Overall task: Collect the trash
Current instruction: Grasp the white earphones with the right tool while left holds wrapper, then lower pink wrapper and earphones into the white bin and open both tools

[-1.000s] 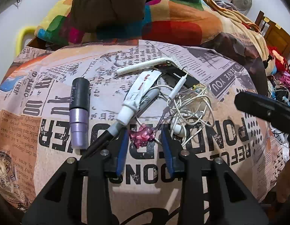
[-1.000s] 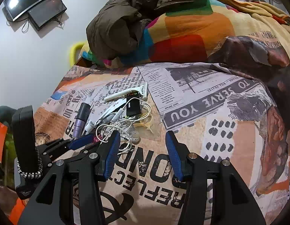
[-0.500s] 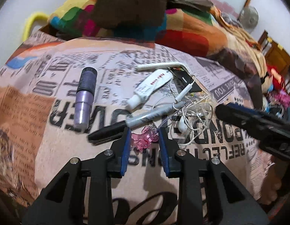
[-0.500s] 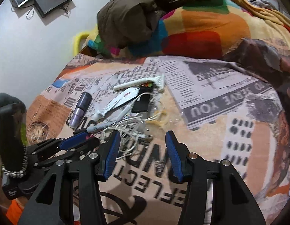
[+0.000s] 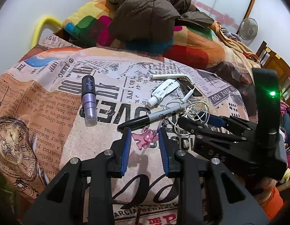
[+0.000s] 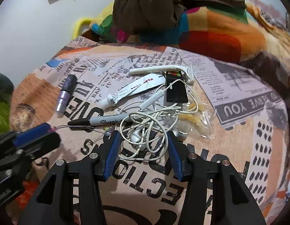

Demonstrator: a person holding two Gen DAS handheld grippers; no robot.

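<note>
A heap of small items lies on a newsprint-pattern bedsheet (image 5: 51, 101). My left gripper (image 5: 144, 133) is open, its jaws either side of a pink plastic charm (image 5: 145, 139) lying on the sheet. My right gripper (image 6: 143, 137) is open around tangled white earphones (image 6: 150, 123), and it shows in the left wrist view (image 5: 197, 121) too. In the heap are a black Sharpie marker (image 6: 100, 121), a squeezed white tube (image 6: 133, 90), a white razor (image 6: 163, 69), a black card (image 6: 176, 90) and a clear wrapper (image 6: 199, 116). A purple lipstick tube (image 5: 89, 101) lies apart to the left.
A colourful blanket (image 5: 192, 43) and a brown jacket (image 5: 145, 11) are piled at the back of the bed. A yellow bed rail (image 5: 43, 24) stands at the left, a fan (image 5: 247, 29) and wooden chair (image 5: 272, 61) at the right.
The left gripper has pulled back and to the left, keeping the pink charm between its jaws. The right gripper has moved forward so its jaws now straddle the earphones.
</note>
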